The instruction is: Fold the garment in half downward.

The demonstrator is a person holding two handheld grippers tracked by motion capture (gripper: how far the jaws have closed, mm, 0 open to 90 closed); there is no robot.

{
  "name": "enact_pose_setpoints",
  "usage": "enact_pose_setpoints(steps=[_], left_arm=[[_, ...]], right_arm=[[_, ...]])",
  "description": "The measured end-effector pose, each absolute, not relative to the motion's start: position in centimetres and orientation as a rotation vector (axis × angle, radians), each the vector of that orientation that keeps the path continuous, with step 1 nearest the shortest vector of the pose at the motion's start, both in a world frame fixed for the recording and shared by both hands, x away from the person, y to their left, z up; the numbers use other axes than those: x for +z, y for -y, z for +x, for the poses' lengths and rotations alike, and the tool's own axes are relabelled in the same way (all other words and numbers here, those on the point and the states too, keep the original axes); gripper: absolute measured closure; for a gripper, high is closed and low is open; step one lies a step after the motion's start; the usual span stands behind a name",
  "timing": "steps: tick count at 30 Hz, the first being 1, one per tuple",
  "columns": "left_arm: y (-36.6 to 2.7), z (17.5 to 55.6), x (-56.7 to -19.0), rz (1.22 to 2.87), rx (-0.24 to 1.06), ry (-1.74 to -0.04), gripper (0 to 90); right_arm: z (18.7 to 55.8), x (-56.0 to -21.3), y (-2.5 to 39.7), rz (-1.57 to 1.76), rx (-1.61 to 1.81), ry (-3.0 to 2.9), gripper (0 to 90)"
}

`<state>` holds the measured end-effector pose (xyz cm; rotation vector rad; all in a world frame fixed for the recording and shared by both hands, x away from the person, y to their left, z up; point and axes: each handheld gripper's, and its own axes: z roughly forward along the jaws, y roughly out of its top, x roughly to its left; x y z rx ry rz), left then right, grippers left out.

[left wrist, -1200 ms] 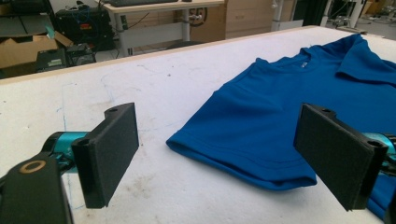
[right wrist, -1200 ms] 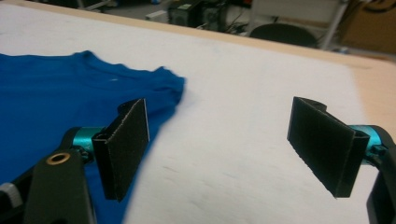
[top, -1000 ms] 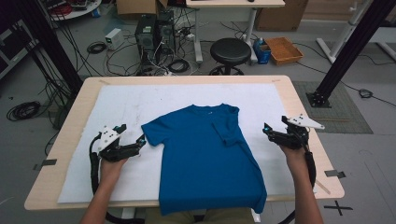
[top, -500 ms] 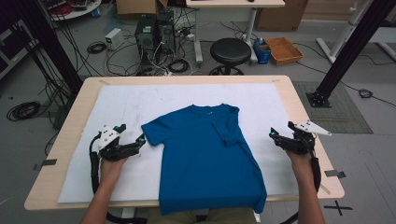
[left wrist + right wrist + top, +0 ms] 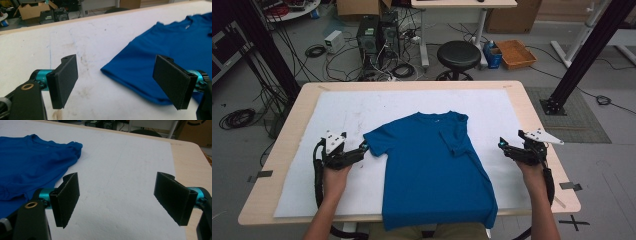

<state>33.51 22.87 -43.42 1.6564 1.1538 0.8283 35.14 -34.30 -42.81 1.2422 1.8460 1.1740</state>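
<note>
High view first, from the left: the left gripper (image 5: 362, 148) is held low over the white sheet (image 5: 342, 112) that covers the table (image 5: 294, 127), with its tips just beside the left sleeve of the blue T-shirt (image 5: 427, 165). Its fingers (image 5: 63, 80) are seen spread wide in the left gripper view, with nothing pinched between them; the sleeve hem lies between and just beyond them, and the right-hand finger is set over the blue cloth.

At the middle, the T-shirt is laid flat with the collar away from the person and the lower hem hanging over the near table edge. Its right sleeve is folded in over the chest.

To the right, the right gripper (image 5: 507, 147) is held above the sheet, well apart from the shirt. Its fingers (image 5: 67, 197) are also spread wide and empty, with bare white sheet between them and the shirt (image 5: 32, 162) off to their left.
</note>
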Motion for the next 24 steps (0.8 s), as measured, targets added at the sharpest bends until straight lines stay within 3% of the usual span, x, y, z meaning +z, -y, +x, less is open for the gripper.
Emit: enact_pose_setpoints(steps=[2,8,13,18,24], left_arm=[[-22.4,33.8,-43.1,1.666,0.838,-1.174,20.3],[-21.4,36.5,-43.4,1.709,0.703,-1.352,20.3],[-20.3,38.1,-44.5,1.79,0.669,-1.447,26.6],[-19.3,38.3,-45.1,1.87,0.665,-1.416,48.2],[-18.3,38.3,-45.1,1.902,0.652,-1.356,86.2]], right_arm=[[35.1,-42.9,34.2,1.246,1.183,-1.852,20.4],[34.7,-42.5,34.1,1.243,1.223,-1.832,20.4],[34.8,-42.7,33.8,1.242,1.217,-1.851,20.4],[35.0,-42.9,33.7,1.245,1.214,-1.861,20.4],[34.8,-42.6,33.8,1.246,1.229,-1.847,20.4]])
